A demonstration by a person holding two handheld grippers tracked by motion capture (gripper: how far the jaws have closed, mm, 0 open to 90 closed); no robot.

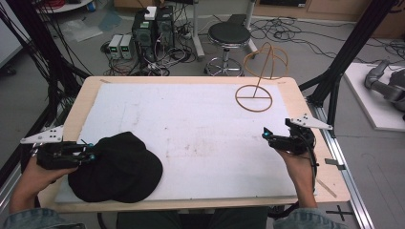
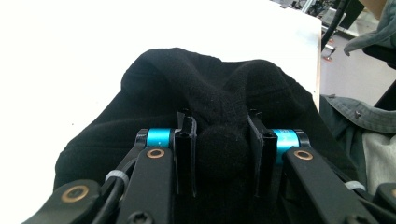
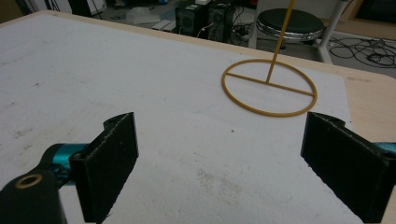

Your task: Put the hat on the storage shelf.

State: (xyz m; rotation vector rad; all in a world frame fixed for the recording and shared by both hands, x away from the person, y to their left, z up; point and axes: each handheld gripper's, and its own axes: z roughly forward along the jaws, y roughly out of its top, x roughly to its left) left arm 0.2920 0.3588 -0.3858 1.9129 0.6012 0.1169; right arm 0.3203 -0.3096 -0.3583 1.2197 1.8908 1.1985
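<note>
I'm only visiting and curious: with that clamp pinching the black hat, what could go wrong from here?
The left gripper pinches only a small fold of the black hat, so the soft cloth might slip out when lifted. The hat may hang limp and be awkward to drape over the wire hat stand, which looks light and could tip. The right gripper is open, holding nothing, so it steadies neither.

Lab (robotics rig): floor cables (image 1: 286, 33), computer towers (image 1: 153, 28), stool (image 1: 228, 36).
</note>
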